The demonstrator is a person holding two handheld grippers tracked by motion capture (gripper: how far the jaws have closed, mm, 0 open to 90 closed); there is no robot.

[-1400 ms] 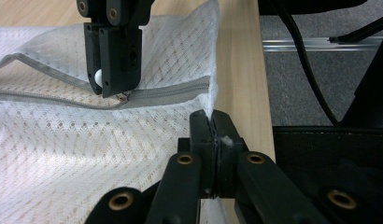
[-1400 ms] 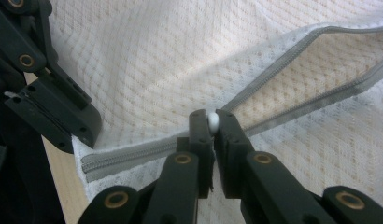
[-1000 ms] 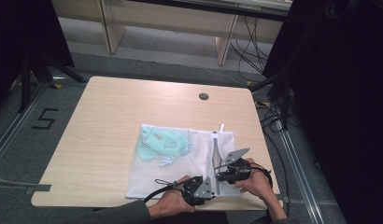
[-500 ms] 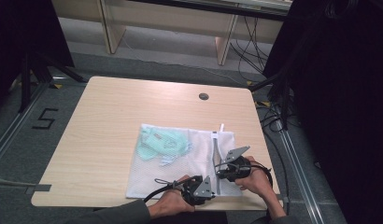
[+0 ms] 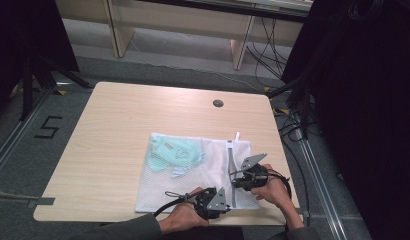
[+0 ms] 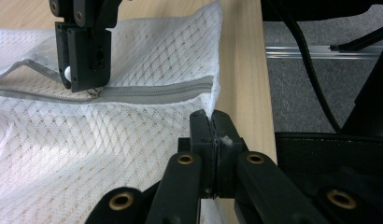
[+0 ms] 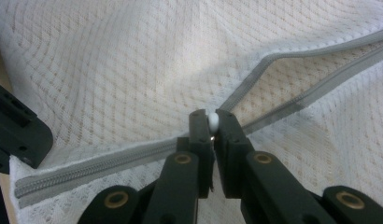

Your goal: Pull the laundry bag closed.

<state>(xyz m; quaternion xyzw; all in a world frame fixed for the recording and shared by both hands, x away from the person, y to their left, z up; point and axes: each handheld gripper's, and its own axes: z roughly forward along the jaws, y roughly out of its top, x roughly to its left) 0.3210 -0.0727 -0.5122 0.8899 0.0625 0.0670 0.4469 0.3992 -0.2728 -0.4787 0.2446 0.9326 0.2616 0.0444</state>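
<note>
A white mesh laundry bag (image 5: 193,182) lies flat on the wooden table (image 5: 118,130), with a mint green garment (image 5: 170,152) inside it. A grey zipper (image 5: 229,160) runs along the bag's right side. My left gripper (image 5: 225,201) is at the bag's near right corner, and in the left gripper view its jaws (image 6: 211,122) are shut on the mesh edge just past the zipper's end (image 6: 199,88). My right gripper (image 5: 236,181) sits on the zipper. Its jaws (image 7: 212,122) are shut on the white zipper pull (image 7: 212,122). Beyond the pull the zipper (image 7: 292,84) gapes open.
The table's right edge (image 6: 248,70) runs close beside the bag's corner, with grey floor and a metal rail (image 6: 320,51) past it. A round cable hole (image 5: 218,103) sits at the table's far side. Cables trail from both grippers toward the person.
</note>
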